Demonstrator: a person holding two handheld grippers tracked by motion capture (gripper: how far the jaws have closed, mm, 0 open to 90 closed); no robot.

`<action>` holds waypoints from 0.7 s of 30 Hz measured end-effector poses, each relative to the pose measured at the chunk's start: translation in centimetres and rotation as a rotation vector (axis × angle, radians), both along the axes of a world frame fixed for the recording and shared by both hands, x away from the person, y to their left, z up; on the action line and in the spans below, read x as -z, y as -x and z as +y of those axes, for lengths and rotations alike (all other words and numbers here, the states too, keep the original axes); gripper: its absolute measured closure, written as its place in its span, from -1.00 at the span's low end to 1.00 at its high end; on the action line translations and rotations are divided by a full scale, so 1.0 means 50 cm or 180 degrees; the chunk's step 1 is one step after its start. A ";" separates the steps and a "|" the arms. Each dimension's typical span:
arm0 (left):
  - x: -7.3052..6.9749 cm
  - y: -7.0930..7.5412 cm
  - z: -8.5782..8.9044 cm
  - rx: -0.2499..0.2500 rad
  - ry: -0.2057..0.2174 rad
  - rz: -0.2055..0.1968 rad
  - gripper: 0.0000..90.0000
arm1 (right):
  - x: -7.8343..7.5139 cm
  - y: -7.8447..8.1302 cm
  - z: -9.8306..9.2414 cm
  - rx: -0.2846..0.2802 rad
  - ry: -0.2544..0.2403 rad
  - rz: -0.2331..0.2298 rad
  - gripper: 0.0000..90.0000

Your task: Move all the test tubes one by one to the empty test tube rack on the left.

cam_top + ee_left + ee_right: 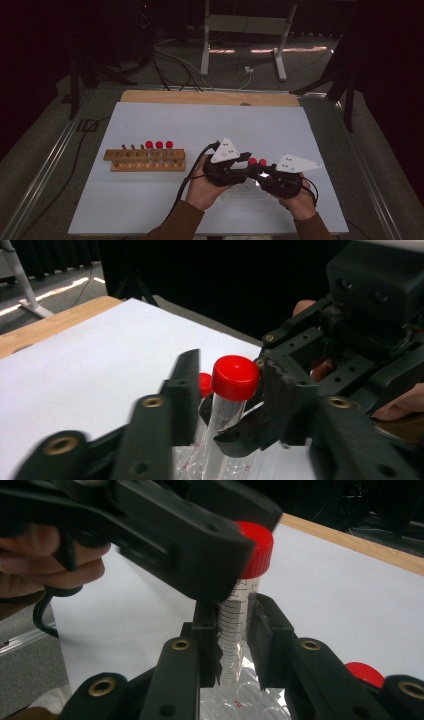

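Tube (239,625): upright at table's (150,210) five o'clock, near the front edge.
Right gripper (235,630): clenched on tube's body.
Left gripper (227,390): jaws flank the red cap (235,376); contact unclear.
Rack (145,160): nine o'clock, well apart.

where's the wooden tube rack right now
In the high view the wooden rack sits on the left half of the white table, left of the left gripper, with three red-capped tubes standing at its right end.
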State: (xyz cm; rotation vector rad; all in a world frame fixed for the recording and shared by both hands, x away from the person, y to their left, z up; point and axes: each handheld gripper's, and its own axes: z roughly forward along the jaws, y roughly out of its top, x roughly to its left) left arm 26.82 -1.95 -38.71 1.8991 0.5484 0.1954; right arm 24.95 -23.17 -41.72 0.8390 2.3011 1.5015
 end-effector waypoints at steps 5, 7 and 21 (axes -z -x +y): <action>0.002 0.001 -0.001 0.0008 -0.0004 -0.0008 0.57 | 0.000 0.000 0.000 -0.0013 -0.0011 -0.0003 0.64; 0.001 0.001 0.000 -0.0012 0.0018 -0.0002 0.57 | 0.000 0.000 -0.001 -0.0029 -0.0016 -0.0014 0.62; -0.006 -0.008 0.034 -0.0237 0.0071 -0.0010 0.58 | 0.001 -0.007 -0.016 0.0095 -0.0091 -0.0027 -0.70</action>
